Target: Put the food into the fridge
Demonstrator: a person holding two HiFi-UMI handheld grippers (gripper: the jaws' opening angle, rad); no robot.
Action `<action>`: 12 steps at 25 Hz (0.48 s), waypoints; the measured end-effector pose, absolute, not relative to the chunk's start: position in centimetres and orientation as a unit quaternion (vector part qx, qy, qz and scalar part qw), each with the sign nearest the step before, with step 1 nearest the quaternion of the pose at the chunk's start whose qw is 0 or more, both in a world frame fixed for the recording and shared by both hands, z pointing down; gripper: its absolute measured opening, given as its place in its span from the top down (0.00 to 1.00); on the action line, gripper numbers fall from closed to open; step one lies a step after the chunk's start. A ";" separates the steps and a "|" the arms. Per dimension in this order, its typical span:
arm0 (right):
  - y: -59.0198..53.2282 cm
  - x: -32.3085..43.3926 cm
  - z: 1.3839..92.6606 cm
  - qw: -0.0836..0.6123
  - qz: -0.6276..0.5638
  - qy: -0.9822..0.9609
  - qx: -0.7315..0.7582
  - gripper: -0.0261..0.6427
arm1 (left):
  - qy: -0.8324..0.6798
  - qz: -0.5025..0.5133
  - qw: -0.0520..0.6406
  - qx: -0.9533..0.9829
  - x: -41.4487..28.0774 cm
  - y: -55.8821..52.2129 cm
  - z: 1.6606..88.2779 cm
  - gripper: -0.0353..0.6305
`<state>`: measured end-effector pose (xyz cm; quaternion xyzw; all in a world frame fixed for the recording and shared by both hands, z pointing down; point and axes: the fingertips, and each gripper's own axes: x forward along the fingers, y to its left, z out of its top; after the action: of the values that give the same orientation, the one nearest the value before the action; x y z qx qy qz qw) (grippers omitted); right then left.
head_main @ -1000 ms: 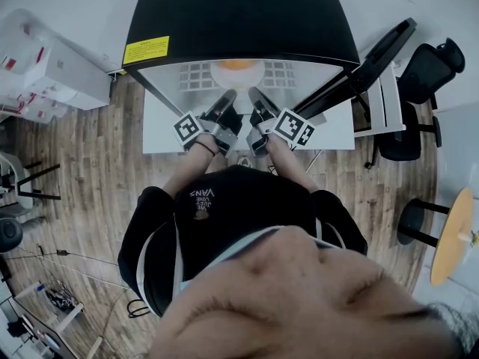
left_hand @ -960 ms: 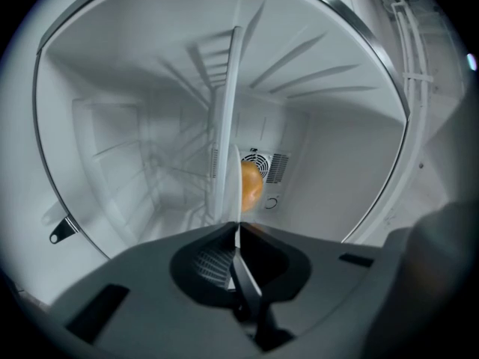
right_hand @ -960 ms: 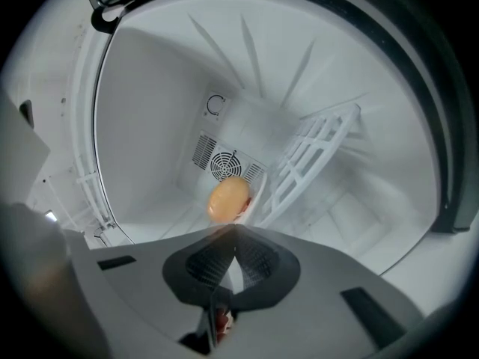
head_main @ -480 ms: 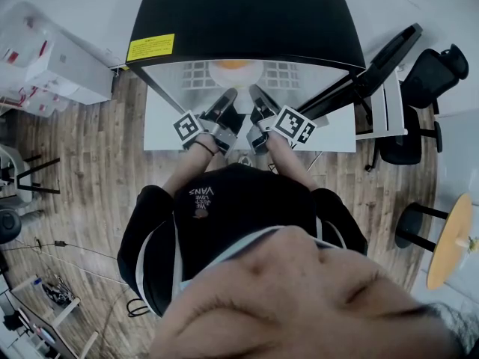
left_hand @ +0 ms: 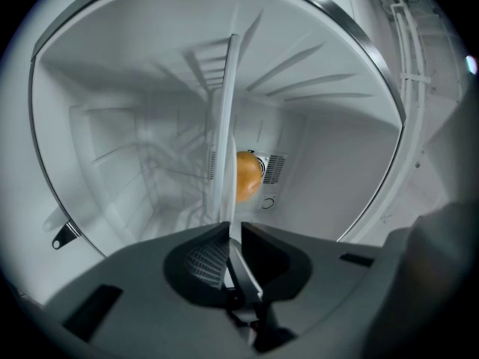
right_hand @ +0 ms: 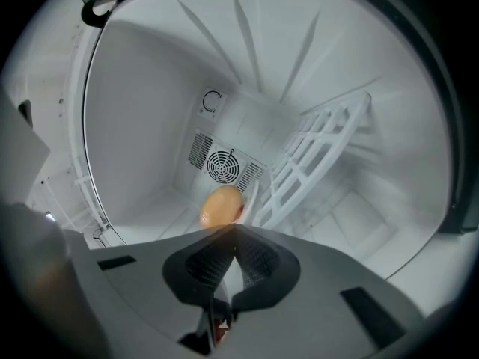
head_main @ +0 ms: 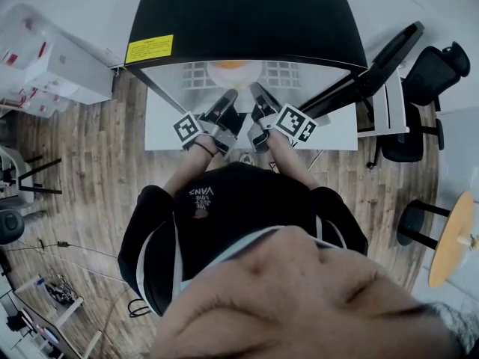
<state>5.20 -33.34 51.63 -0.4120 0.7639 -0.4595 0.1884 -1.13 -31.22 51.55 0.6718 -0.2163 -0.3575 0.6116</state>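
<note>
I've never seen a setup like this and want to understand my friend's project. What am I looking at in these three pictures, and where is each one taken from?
There is no robot here: a person holds a two-jaw gripper in each hand. The head view comes from a camera on the person's head, looking down at their arms and at an open fridge with a black top. The other two pictures come from cameras riding on the grippers, looking along the jaws into the white inside of the fridge. The left gripper and the right gripper are each shut on the rim of a thin white plate, seen nearly edge-on. A round orange food item sits on the plate. A white wire shelf is also inside.
</note>
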 end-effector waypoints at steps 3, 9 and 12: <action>-33.5 5.3 51.6 0.189 -0.459 0.763 -0.414 0.94 | -0.216 -0.359 0.615 0.668 -1.2 -31.1 51.7 0.90; -33.7 5.4 51.5 0.190 -0.457 0.762 -0.416 0.94 | -0.229 -0.361 0.605 0.672 -1.9 -31.1 51.7 0.90; -33.7 5.5 51.5 0.191 -0.457 0.762 -0.416 0.94 | -0.232 -0.361 0.599 0.676 -2.0 -31.4 51.6 0.90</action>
<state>5.45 -33.71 51.55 -0.4159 0.7624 -0.4575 0.1907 -2.04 -31.40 51.63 0.6760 -0.2321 -0.3611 0.5990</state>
